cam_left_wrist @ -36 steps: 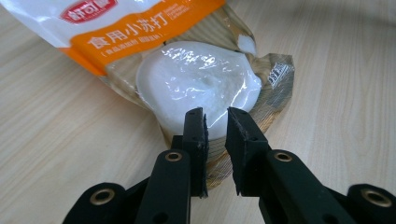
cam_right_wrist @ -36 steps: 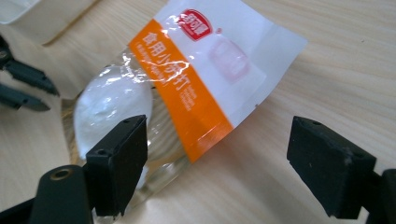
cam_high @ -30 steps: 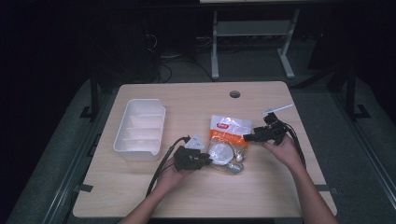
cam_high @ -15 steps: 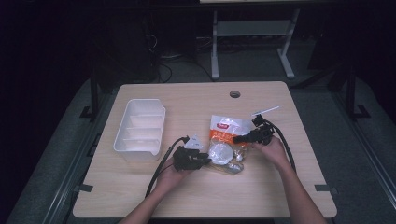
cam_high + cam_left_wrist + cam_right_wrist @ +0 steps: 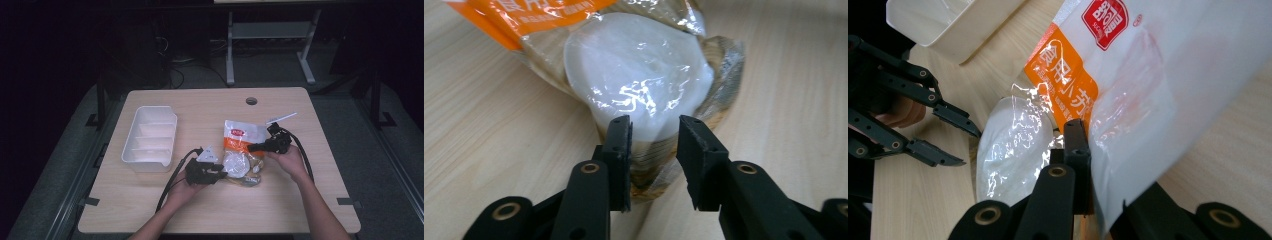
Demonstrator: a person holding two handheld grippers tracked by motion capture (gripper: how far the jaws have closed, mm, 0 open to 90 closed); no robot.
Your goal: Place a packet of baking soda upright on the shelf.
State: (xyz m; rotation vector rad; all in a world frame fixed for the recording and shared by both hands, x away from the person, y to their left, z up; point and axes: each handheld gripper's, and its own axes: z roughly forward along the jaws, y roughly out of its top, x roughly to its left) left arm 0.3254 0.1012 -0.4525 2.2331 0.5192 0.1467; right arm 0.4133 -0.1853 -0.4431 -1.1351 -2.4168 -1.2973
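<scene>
Grippers: 2 (image 5: 224,172) (image 5: 251,148), 1 snack bag (image 5: 243,137), maybe 1 tray (image 5: 150,138).

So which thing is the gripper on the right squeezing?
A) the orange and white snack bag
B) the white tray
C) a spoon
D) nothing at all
A: in the right gripper view the right gripper has its jaws shut on the film of the orange and white snack bag.
</scene>
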